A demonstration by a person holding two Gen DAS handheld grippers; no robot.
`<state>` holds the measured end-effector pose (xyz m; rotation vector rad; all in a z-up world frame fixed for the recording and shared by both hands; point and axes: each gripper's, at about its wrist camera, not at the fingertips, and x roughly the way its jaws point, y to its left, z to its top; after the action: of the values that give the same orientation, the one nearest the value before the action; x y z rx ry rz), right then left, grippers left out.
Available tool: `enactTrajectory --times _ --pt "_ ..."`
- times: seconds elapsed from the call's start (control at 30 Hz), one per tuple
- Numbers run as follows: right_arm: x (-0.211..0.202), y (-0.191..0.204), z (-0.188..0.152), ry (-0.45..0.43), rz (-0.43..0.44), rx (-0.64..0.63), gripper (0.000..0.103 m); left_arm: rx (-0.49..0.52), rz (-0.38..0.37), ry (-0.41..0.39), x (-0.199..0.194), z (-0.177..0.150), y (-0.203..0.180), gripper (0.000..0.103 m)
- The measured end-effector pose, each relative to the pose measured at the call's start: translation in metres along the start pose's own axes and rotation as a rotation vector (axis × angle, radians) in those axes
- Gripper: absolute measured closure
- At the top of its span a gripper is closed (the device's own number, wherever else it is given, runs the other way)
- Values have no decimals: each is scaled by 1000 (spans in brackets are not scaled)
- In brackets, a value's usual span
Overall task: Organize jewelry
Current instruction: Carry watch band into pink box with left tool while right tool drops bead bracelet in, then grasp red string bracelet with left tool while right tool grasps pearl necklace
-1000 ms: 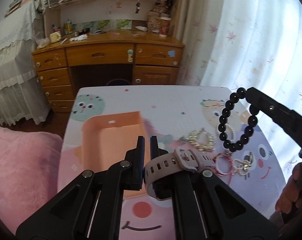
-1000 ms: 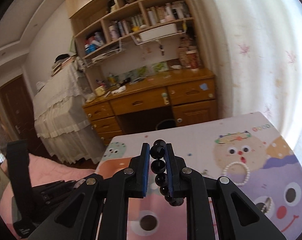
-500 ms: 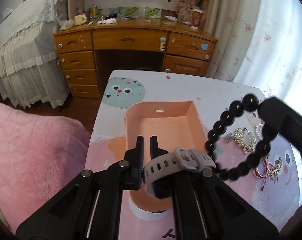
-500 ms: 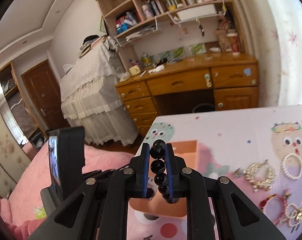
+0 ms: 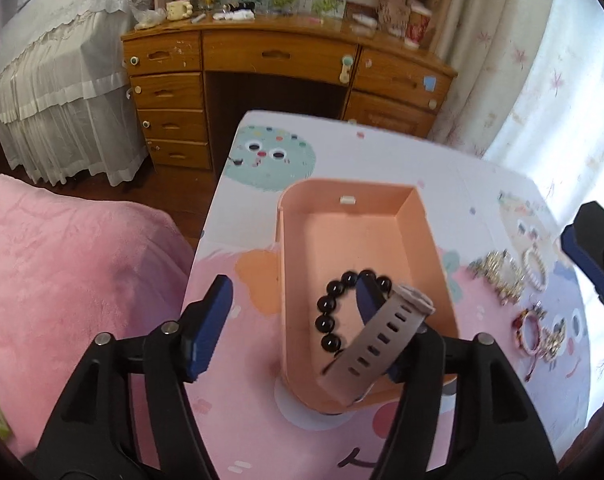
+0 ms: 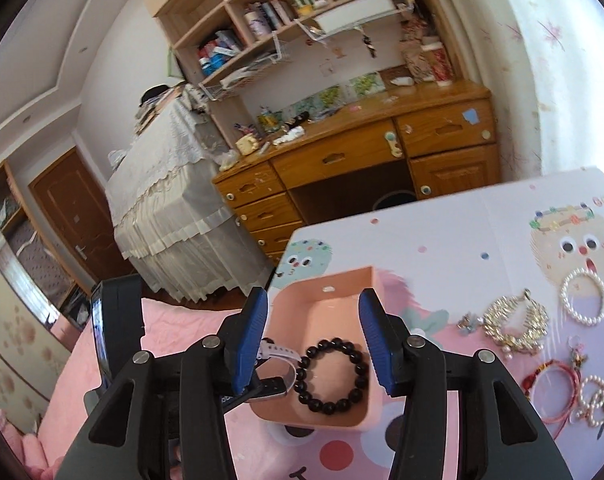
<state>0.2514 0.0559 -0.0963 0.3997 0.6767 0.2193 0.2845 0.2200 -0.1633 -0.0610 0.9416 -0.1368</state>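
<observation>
Black bead bracelet (image 6: 333,376) and watch (image 5: 386,332) lie in the peach box (image 5: 344,216); both grippers released.

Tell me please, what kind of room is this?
Most likely a bedroom at home. A wooden desk with drawers stands under shelves of books, a pink blanket lies beside the small table, and furniture draped in white lace cloth stands by the wall.
</observation>
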Motion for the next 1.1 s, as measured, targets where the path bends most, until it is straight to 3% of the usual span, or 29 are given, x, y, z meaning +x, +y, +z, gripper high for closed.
enactTrajectory --times 0.2,0.27,0.37,0.5,0.7,1.1 --pt "-24 -60 8 2 -35 82 55 15 8 121 11 6 -15 39" --pt "-29 -73 9 4 -48 89 55 39 43 176 17 6 -21 35" --pt "-41 -93 10 3 -64 101 55 57 109 348 36 2 -29 34" --pt "-59 -115 6 18 -104 98 55 -50 99 480 46 0 -25 34" --pt "-90 -158 -1 51 -151 117 55 6 203 429 29 5 -44 33" --pt "-141 -249 -21 175 -252 90 53 94 245 244 -28 -19 -123 33"
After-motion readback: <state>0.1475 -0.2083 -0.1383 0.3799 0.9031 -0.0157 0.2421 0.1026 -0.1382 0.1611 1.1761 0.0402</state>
